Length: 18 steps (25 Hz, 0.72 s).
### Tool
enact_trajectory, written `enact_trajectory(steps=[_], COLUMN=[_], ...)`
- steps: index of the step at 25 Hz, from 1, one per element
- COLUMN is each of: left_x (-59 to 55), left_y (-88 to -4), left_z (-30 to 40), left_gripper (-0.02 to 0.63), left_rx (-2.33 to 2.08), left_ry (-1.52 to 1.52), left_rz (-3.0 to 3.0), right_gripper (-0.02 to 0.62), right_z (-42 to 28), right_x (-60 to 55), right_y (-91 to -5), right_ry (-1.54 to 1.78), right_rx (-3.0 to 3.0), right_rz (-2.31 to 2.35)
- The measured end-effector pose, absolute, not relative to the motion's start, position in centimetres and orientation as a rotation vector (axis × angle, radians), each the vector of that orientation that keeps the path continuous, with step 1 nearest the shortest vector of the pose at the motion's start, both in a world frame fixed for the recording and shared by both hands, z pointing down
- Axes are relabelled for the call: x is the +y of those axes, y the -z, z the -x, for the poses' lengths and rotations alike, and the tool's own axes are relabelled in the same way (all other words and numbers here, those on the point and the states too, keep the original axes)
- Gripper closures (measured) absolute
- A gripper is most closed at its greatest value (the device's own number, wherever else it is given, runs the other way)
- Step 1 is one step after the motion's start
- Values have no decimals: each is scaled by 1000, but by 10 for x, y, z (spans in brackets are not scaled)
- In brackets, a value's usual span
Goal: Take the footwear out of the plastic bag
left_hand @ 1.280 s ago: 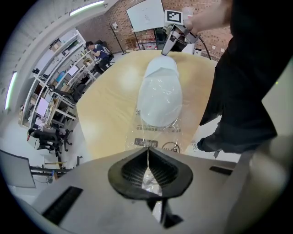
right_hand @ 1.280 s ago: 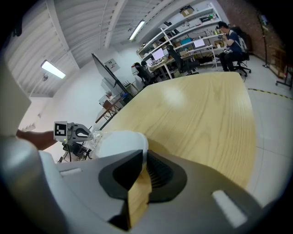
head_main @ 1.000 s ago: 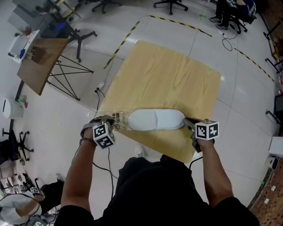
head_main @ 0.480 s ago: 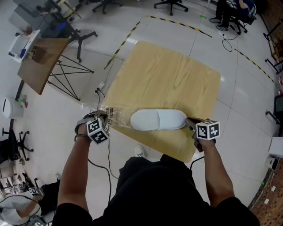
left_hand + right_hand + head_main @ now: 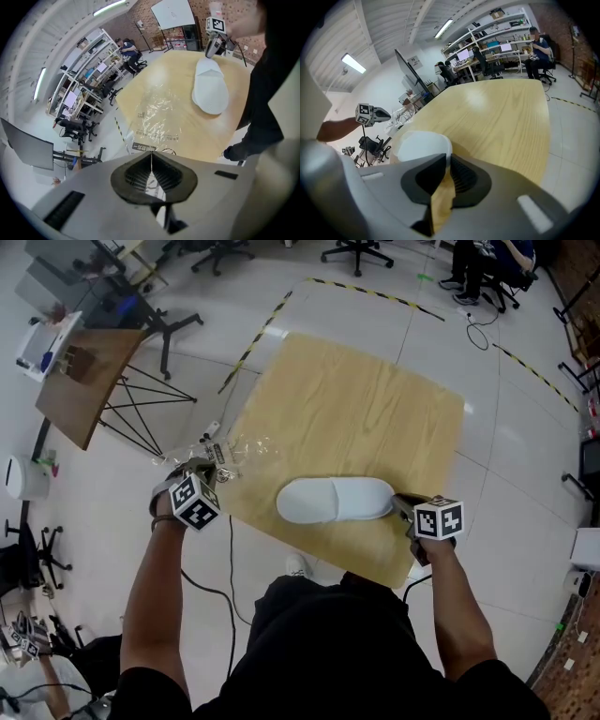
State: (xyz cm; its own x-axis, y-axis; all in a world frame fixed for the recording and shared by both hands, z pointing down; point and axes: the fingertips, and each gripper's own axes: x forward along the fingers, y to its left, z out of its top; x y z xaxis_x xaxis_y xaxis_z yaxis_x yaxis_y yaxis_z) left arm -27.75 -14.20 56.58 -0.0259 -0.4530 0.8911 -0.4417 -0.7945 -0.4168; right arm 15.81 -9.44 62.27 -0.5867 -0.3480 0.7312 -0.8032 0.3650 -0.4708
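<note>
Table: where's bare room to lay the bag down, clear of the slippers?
The whole far half of the table, beyond the slippers, is bare wood. Crowded along the near edge: slippers pinched by the right gripper, and the bag in the left gripper at the left corner.

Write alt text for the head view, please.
Seen from above, white slippers lie bare on a wooden table. The right gripper clamps one end of them; the left gripper holds the empty clear plastic bag over the table's left edge.
</note>
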Motion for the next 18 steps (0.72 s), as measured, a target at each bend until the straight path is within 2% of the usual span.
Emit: enact_trajectory(steps=[5, 13, 18], left_x=[-170, -214, -212], left_y=[-564, -570, -601], left_z=[215, 76, 7], left_gripper=[595, 595, 594], left_rx=[951, 875, 651], left_ry=[1893, 1723, 1763], left_rz=[2263, 2457, 2428], right_gripper=[563, 563, 563], right_z=[-156, -155, -151], right_x=[-96, -94, -94], right_y=[-622, -623, -624], right_ry=[-1170, -1202, -1219], right_rx=[-2116, -2120, -2127], right_rz=[-1002, -1018, -1020])
